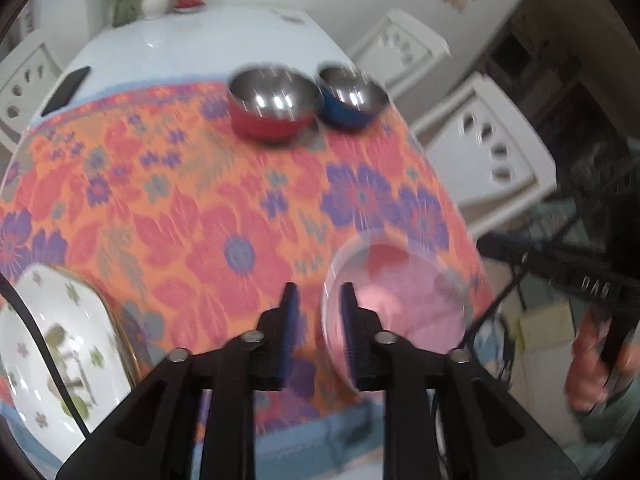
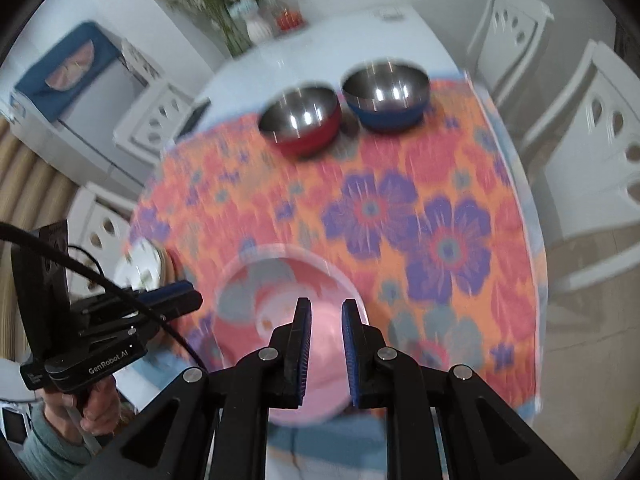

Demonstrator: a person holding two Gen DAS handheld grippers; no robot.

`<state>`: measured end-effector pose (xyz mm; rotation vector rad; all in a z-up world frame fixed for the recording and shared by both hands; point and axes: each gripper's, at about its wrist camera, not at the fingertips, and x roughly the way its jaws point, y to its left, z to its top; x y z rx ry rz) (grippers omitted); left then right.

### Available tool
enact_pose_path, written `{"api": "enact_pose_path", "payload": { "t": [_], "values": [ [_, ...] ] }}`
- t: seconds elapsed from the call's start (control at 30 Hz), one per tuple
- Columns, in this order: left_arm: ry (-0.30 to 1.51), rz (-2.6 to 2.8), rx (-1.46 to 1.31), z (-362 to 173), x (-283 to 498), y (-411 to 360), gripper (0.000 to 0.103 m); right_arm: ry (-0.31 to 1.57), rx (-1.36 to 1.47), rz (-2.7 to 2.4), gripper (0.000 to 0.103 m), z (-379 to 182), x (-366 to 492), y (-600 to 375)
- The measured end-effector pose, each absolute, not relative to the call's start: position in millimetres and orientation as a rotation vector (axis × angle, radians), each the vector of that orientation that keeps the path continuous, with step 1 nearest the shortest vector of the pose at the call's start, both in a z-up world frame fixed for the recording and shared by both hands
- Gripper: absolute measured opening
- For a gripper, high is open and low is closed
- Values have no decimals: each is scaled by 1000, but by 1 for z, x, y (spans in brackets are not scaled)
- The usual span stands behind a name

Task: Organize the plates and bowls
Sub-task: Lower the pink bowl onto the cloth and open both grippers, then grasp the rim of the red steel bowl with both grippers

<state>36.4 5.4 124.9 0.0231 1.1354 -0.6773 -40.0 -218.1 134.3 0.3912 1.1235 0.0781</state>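
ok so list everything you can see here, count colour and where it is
red bowl: 1, red outside, steel inside, far part of the cloth
blue bowl: 1, blue outside, steel inside, right of the red bowl
pink bowl: 1, translucent pink, near edge, under the right tongs
plate: 1, white with green floral print, near left
tablecloth: 1, orange with red and purple flowers, over the near part of the table
table: 1, white
phone: 1, black, far left on bare table
vase: 1, white, far end
chairs: several, white, around the table
left tongs: slightly apart, empty
right tongs: slightly apart, empty
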Motion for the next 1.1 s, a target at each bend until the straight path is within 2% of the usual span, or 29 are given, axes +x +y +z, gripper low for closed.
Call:
{"api": "enact_pose_path", "payload": {
  "t": [0.03, 0.1, 0.13, 0.2, 0.4, 0.67, 0.77, 0.87, 0.97, 1.0, 1.1],
  "values": [
    [1123, -655, -10, 131, 48, 7, 36, 1112, 395, 79, 19, 137, -33, -218],
    [1104, -638, -74, 143, 74, 8, 36, 1089, 414, 84, 26, 143, -15, -219],
    [1092, -628, -97, 148, 88, 9, 36, 1077, 429, 87, 38, 146, -6, -219],
    [1078, -606, -112, 154, 114, 6, 36, 1051, 473, 93, 54, 149, 13, -223],
    [1127, -597, -118, 141, 195, -13, 36, 1032, 600, 43, 54, 141, 81, -231],
    [1231, -627, -108, 90, 267, -45, 41, 1149, 663, -41, 53, 79, 162, -236],
    [1250, -628, -82, 74, 281, -55, 41, 1179, 680, -61, 51, 57, 179, -237],
    [1259, -633, -92, 59, 291, -59, 41, 1206, 673, -71, 44, 40, 191, -236],
    [1251, -656, -95, 51, 294, -62, 37, 1221, 657, -65, 38, 29, 200, -233],
    [1246, -666, -92, 49, 294, -64, 29, 1224, 643, -65, 37, 26, 202, -231],
    [1245, -687, -80, 44, 294, -68, 19, 1235, 612, -68, 33, 21, 207, -223]
  ]
}}
